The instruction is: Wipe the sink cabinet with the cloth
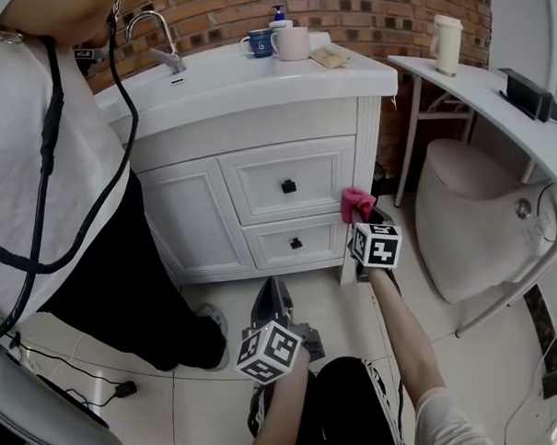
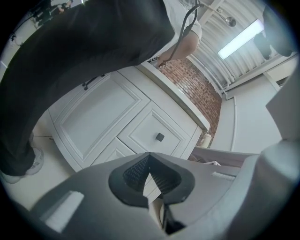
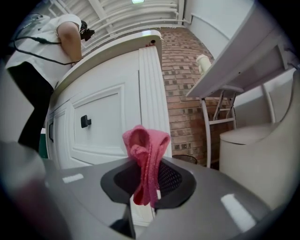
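Head view: the white sink cabinet (image 1: 201,231) stands against a brick wall (image 1: 389,9), with a faucet (image 1: 156,34), a blue mug (image 1: 261,43) and a white mug (image 1: 292,44) on its top. The right gripper (image 1: 360,219) is raised to the cabinet's front right corner post, level with the gap between the upper drawer (image 1: 258,183) and the lower drawer (image 1: 270,247). The pink cloth (image 1: 357,202) is bunched at its tip and lies against that post.

Right gripper view: the right gripper (image 3: 147,182) has its jaws clamped on the cloth (image 3: 146,149). The cloth's lower end hangs between the pads and its folded upper end stands clear above them. The fluted corner post of the cabinet (image 3: 108,117) is directly behind the cloth.

Left gripper view: the left gripper (image 2: 150,164) has its jaw tips pressed together with nothing between them. It points at the cabinet (image 2: 93,112) front from a low angle.

In the head view, the left gripper (image 1: 273,298) is held low over the tiled floor, well apart from the cabinet. A standing person (image 1: 45,163) in a white top and black trousers is at the cabinet's left side. A white side table (image 1: 480,88) carrying a cream cup (image 1: 447,44) stands to the right.
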The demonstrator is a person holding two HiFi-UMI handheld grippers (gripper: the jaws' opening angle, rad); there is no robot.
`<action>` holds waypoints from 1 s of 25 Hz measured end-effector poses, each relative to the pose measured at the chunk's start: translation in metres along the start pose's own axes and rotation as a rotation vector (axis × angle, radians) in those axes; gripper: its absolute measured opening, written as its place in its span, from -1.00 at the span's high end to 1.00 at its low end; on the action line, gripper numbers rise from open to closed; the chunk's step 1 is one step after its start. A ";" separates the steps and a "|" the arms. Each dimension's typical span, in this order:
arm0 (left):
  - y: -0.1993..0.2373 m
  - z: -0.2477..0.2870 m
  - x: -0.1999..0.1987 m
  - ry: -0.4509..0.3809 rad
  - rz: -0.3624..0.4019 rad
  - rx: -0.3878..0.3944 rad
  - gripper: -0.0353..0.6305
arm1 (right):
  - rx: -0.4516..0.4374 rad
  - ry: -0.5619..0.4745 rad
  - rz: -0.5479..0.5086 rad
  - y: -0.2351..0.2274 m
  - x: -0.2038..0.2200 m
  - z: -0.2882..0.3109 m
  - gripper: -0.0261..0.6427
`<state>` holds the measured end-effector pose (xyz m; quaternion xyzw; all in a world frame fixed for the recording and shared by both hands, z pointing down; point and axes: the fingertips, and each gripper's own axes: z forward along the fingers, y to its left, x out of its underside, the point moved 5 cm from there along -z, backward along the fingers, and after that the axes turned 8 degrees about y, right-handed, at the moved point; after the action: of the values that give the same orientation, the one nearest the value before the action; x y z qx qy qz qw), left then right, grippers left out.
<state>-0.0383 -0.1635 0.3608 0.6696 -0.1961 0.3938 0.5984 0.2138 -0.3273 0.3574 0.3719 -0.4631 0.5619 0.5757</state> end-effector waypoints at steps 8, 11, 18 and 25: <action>-0.041 0.027 -0.028 0.008 0.351 0.147 0.85 | -0.224 -0.027 -0.055 0.102 0.011 -0.005 0.71; -0.033 0.047 -0.046 0.000 0.508 0.137 0.85 | -0.296 -0.002 -0.095 0.150 0.024 0.006 0.71; 0.037 0.058 -0.058 -0.007 0.631 0.003 0.86 | -0.425 0.068 -0.168 0.238 0.059 0.033 0.71; 0.076 0.070 -0.054 -0.013 0.675 -0.037 0.86 | -0.431 0.061 -0.196 0.255 0.083 0.061 0.71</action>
<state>-0.1068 -0.2578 0.3706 0.5584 -0.4178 0.5618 0.4450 -0.0513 -0.3366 0.4305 0.2663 -0.5165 0.4026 0.7073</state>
